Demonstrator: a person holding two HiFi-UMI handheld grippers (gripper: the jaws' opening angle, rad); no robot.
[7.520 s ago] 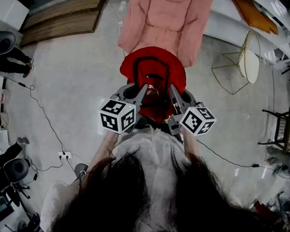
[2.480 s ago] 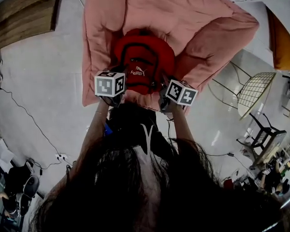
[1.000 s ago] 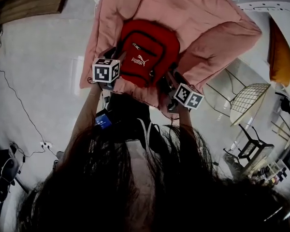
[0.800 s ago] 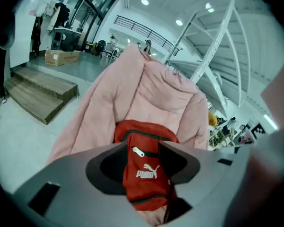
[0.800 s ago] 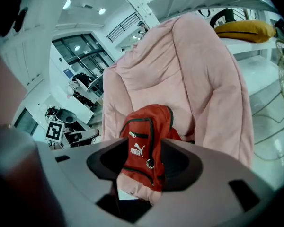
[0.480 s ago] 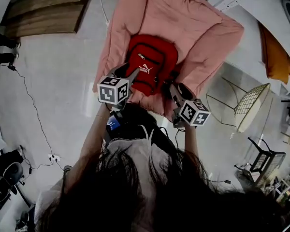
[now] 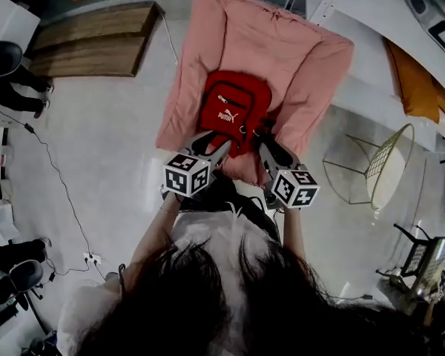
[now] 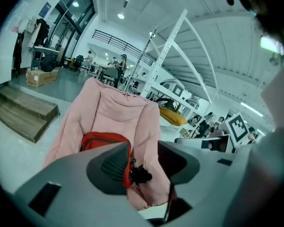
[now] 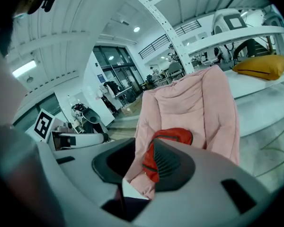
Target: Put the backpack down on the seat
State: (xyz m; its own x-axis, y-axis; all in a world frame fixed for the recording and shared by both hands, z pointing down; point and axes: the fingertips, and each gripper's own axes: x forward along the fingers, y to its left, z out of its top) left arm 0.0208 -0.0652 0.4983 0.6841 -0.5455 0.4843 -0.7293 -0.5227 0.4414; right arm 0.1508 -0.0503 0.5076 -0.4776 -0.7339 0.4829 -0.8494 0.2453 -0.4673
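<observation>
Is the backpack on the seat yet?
On the seat. The red backpack rests in the pink armchair; the left hand-held gripper and right hand-held gripper are off it, the right's empty jaws having just closed partway.

The red backpack, trimmed in black with a white logo on its front, is resting front-up in the middle of the pink padded seat. The seat's backrest is rising at 12 o'clock of the bag, and its soft arms are flanking it at 9 and 3 o'clock.
</observation>
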